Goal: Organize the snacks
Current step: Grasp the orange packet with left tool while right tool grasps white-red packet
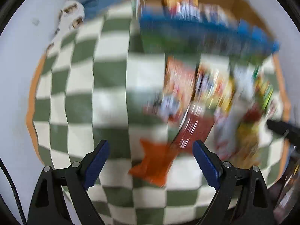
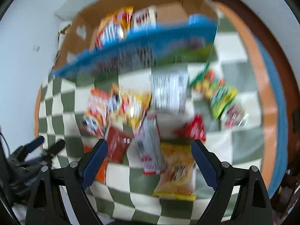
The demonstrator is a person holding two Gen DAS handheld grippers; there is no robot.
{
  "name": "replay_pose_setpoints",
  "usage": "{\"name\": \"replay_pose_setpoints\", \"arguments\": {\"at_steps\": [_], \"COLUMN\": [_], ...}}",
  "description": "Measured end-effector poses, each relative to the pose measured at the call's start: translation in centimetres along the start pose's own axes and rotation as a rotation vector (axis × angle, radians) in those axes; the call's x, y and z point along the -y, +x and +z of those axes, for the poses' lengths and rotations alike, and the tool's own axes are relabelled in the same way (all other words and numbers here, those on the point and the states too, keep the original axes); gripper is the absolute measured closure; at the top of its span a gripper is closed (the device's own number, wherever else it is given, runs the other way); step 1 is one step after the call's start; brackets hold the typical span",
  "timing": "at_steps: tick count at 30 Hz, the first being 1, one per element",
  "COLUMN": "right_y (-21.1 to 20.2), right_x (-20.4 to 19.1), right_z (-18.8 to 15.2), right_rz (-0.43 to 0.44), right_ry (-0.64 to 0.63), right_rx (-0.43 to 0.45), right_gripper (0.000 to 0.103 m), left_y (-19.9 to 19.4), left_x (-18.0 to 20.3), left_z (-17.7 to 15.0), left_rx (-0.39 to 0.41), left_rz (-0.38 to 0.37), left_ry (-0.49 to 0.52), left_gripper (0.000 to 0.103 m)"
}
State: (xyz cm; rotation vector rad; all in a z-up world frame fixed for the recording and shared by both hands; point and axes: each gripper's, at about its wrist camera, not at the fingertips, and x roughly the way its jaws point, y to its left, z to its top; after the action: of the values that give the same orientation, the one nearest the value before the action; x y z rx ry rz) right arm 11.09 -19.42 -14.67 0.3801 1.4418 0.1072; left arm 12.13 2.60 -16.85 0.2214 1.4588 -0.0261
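Observation:
Both views are motion-blurred. Several snack packets lie in a pile (image 2: 150,123) on a green-and-white checked cloth (image 1: 110,86). An orange packet (image 1: 153,163) lies nearest my left gripper (image 1: 151,148), which is open and empty above the cloth. A yellow packet (image 2: 178,172) and a red-and-white box (image 2: 150,146) lie between the fingers of my right gripper (image 2: 150,148), which is open and empty above them. A cardboard box (image 2: 116,1) with a blue-and-green front (image 2: 142,54) stands behind the pile and holds some snacks (image 2: 116,26). The left gripper also shows in the right wrist view (image 2: 48,144).
The cloth covers a round table with an orange rim (image 2: 266,103). A white wall (image 1: 22,60) is on the left. A white object (image 1: 71,15) lies at the far left edge of the cloth. The box (image 1: 187,5) fills the far side.

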Motion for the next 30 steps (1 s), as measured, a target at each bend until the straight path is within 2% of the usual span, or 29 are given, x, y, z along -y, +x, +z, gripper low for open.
{"name": "replay_pose_setpoints", "arguments": {"at_steps": [3, 7, 9, 10, 11, 14, 18, 21, 24, 27, 30], "right_y": [2.3, 4.6, 5.4, 5.8, 6.0, 7.4, 10.1, 12.3, 13.9, 14.1, 13.9], "right_x": [-0.2, -0.7, -1.0, -1.2, -1.3, -1.9, -2.7, -3.2, -3.5, -4.0, -4.5], "right_z": [-1.7, -2.8, -2.9, -3.0, -2.9, -2.6, -2.3, -2.3, -2.2, -2.4, -3.3], "right_rz": [0.005, 0.0, 0.002, -0.003, -0.009, -0.018, -0.062, -0.108, -0.172, -0.197, -0.174], "right_ry": [-0.01, -0.032, -0.043, -0.052, -0.057, -0.064, -0.085, -0.096, -0.118, -0.143, -0.169], "right_rx": [-0.052, -0.093, -0.108, -0.111, -0.113, -0.13, -0.165, -0.185, -0.181, -0.174, -0.201], "right_gripper": [0.013, 0.036, 0.039, 0.039, 0.039, 0.039, 0.039, 0.039, 0.038, 0.046, 0.053], "left_y": [3.9, 7.5, 8.4, 8.7, 9.2, 9.2, 9.7, 10.4, 11.3, 11.8, 12.2], "left_x": [0.4, 1.7, 2.3, 2.6, 2.6, 1.6, -3.1, -5.1, -5.2, -4.4, -3.8], "left_z": [-2.6, -3.8, -4.0, -4.0, -4.1, -4.0, -4.5, -5.1, -5.5, -5.6, -5.6], "left_rx": [-0.087, -0.147, -0.151, -0.155, -0.165, -0.17, -0.212, -0.238, -0.266, -0.272, -0.269], "left_rz": [0.025, 0.054, 0.06, 0.056, 0.049, 0.023, -0.081, -0.165, -0.208, -0.188, -0.157], "left_ry": [0.069, 0.13, 0.146, 0.15, 0.134, 0.047, -0.269, -0.4, -0.388, -0.327, -0.293], "left_gripper": [0.013, 0.013, 0.027, 0.044, 0.051, 0.052, 0.052, 0.051, 0.048, 0.047, 0.046]}}
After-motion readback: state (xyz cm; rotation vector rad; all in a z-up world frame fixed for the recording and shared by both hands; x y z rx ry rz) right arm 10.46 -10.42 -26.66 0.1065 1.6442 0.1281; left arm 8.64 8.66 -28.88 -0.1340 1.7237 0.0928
